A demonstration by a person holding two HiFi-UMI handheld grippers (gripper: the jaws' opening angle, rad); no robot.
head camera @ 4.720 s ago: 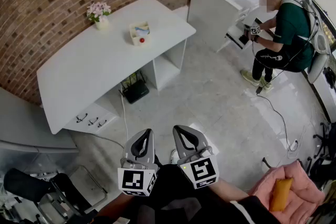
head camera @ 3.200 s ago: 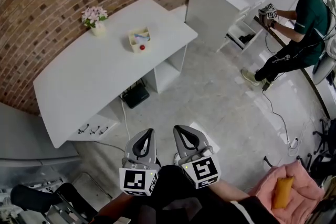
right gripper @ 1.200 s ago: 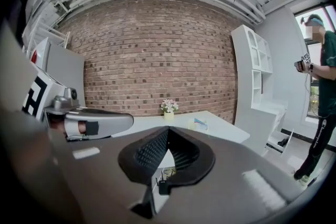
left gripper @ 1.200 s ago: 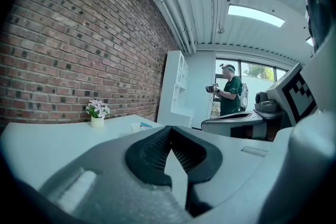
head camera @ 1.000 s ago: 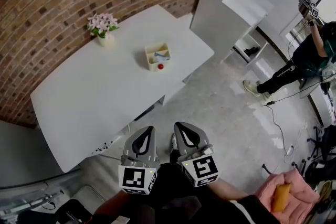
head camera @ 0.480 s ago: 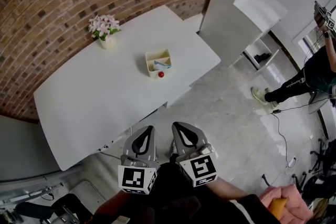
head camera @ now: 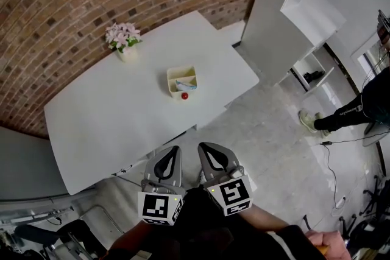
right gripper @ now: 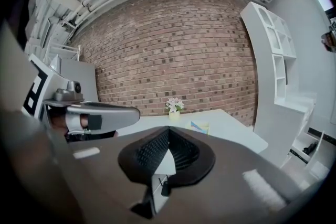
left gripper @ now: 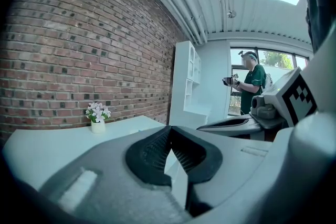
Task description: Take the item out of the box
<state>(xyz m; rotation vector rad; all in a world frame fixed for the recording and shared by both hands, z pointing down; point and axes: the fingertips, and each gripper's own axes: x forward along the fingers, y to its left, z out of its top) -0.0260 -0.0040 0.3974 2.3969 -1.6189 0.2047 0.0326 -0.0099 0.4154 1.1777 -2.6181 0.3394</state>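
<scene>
Both claws are closed on nothing: the left gripper point(head camera: 172, 150) and right gripper point(head camera: 205, 148) show jaws meeting tip to tip, held low before the person and well apart from the work. The box point(head camera: 181, 80) sits near the middle of the white table point(head camera: 103, 112), with a flower pot point(head camera: 124, 41) farther off toward the brick wall. A small red item point(head camera: 184, 95) lies at the box's near edge; whether inside a compartment or just outside cannot be determined. It appears light, rounded and liable to roll, so a pinch across its middle is judged advisable. A pale blue object point(head camera: 190, 86) in the box is too small to identify.
</scene>
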